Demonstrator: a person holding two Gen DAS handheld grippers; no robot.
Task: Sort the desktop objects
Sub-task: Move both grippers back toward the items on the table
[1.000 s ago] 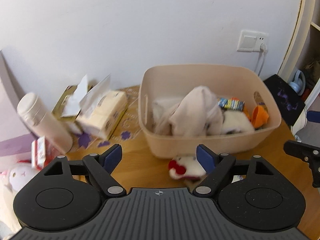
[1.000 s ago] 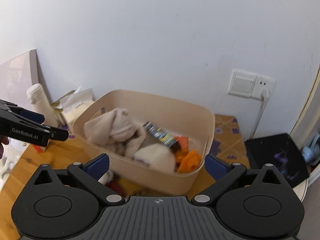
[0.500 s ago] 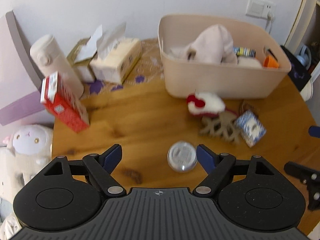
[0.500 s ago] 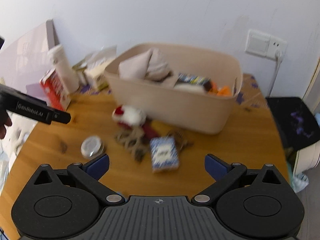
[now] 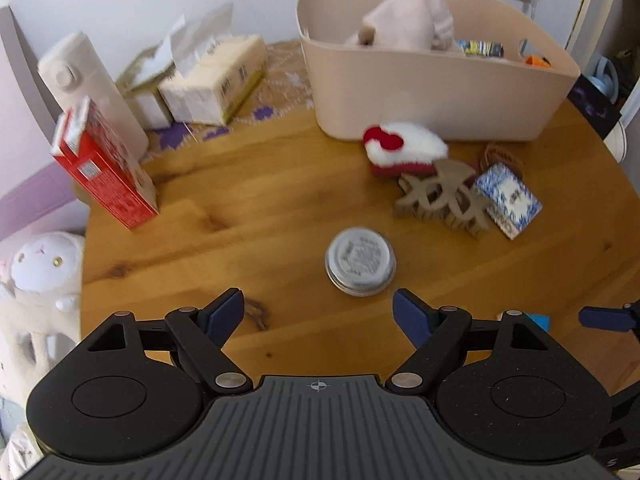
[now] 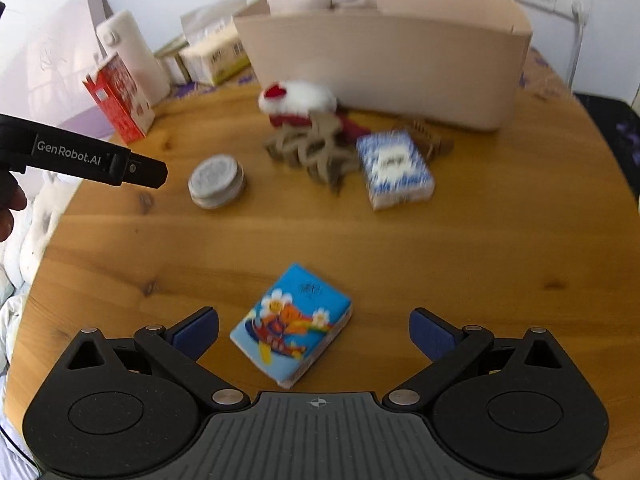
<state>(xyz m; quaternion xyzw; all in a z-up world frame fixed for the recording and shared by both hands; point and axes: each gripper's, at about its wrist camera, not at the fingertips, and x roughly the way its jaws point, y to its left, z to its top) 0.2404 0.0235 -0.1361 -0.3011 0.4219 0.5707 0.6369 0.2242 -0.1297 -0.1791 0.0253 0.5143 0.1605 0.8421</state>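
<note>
A beige bin (image 5: 440, 92) (image 6: 384, 68) with cloth and small items stands at the table's far side. In front of it lie a red-and-white plush (image 5: 404, 148) (image 6: 300, 98), a cardboard cutout (image 5: 440, 196) (image 6: 312, 148) and a blue-white packet (image 5: 506, 202) (image 6: 394, 168). A round silver tin (image 5: 360, 266) (image 6: 216, 180) lies just ahead of my left gripper (image 5: 318, 314), which is open and empty. My right gripper (image 6: 314, 330) is open over a bright blue cartoon packet (image 6: 292, 324), its pads apart from it.
A red carton (image 5: 104, 164) (image 6: 120, 96), a white bottle (image 5: 92, 84) (image 6: 132, 52) and tissue boxes (image 5: 212, 80) stand at the back left. A white plush toy (image 5: 40, 268) sits off the table's left edge. The wooden table (image 6: 480, 264) has bare room at the right.
Both grippers have come down and tilted toward the table. The bin has moved up in both views, and the tin and the cartoon packet have come into sight near the fingers.
</note>
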